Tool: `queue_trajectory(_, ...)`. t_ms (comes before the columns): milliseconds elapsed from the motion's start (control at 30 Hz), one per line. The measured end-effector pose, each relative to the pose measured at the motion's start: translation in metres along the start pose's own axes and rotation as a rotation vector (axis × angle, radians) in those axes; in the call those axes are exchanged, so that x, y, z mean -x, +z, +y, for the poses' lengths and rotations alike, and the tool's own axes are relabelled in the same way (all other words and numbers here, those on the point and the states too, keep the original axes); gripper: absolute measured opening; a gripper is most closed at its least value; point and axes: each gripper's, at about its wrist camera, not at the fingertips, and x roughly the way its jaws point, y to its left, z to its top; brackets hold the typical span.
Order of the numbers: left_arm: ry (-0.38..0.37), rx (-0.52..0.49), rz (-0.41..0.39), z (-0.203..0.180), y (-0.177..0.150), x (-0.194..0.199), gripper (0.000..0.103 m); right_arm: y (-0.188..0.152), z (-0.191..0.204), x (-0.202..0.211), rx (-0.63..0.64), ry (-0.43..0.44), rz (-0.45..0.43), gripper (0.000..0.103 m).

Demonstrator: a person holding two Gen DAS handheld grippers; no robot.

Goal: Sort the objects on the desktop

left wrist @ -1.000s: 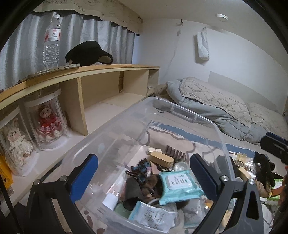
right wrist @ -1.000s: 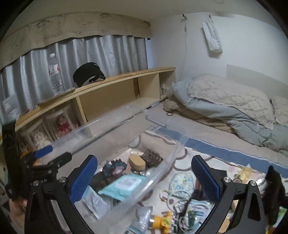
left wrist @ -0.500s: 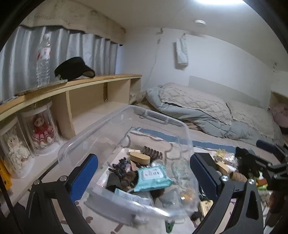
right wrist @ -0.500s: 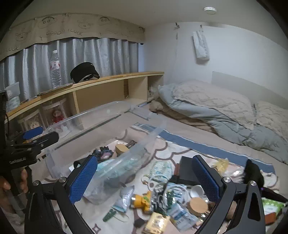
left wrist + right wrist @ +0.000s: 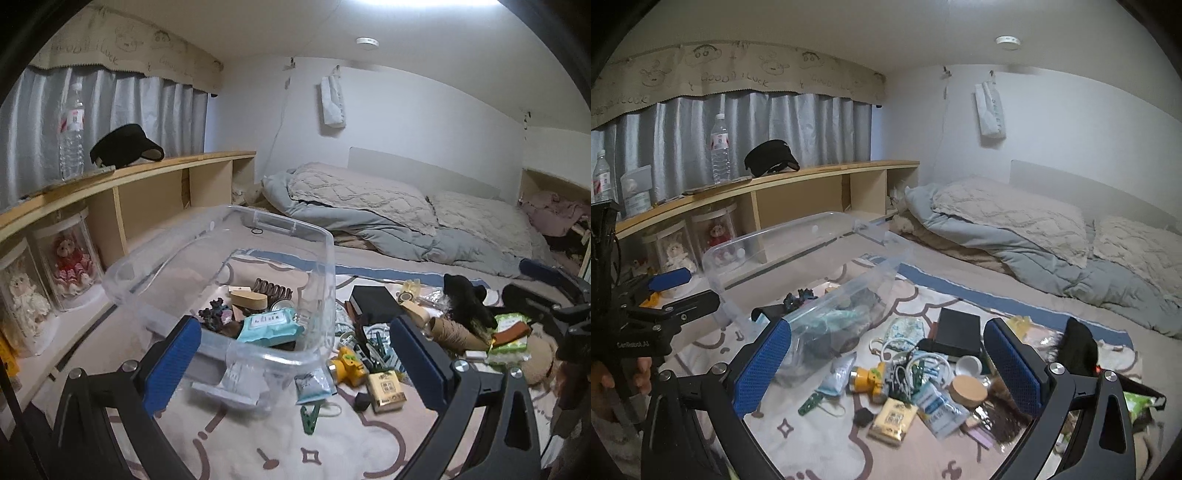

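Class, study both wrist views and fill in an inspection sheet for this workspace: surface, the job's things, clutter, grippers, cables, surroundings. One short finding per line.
Surface: patterned blanket spread over the bed.
Job's things: clear plastic bin tilted up, a teal wipes pack and small items under it; more items scattered to its right.
Clutter: yellow toy, green clip, black box, wooden lid.
Grippers: left gripper and right gripper open, holding nothing.
Cables: white cord coiled in the pile.
Surroundings: wooden shelf with water bottle and black visor; grey duvet.

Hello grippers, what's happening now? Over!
Left gripper open, right gripper open, both empty. Clear plastic storage bin tilted, some items inside. Clutter pile loose on rug.
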Motion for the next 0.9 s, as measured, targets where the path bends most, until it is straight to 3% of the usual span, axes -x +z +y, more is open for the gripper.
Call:
queue_trajectory(533,0.012,-0.013,-0.020,-0.022,-0.030,0.062,0.103,-0.045,-0.007,0.057,0.032,-0.080,0.006,0.103)
queue_trajectory(900,-0.006,-0.043,0.026,-0.035,-0.062,0.079,0.103,-0.068,-0.015,0.076,0.031,-0.109,0.019,0.103)
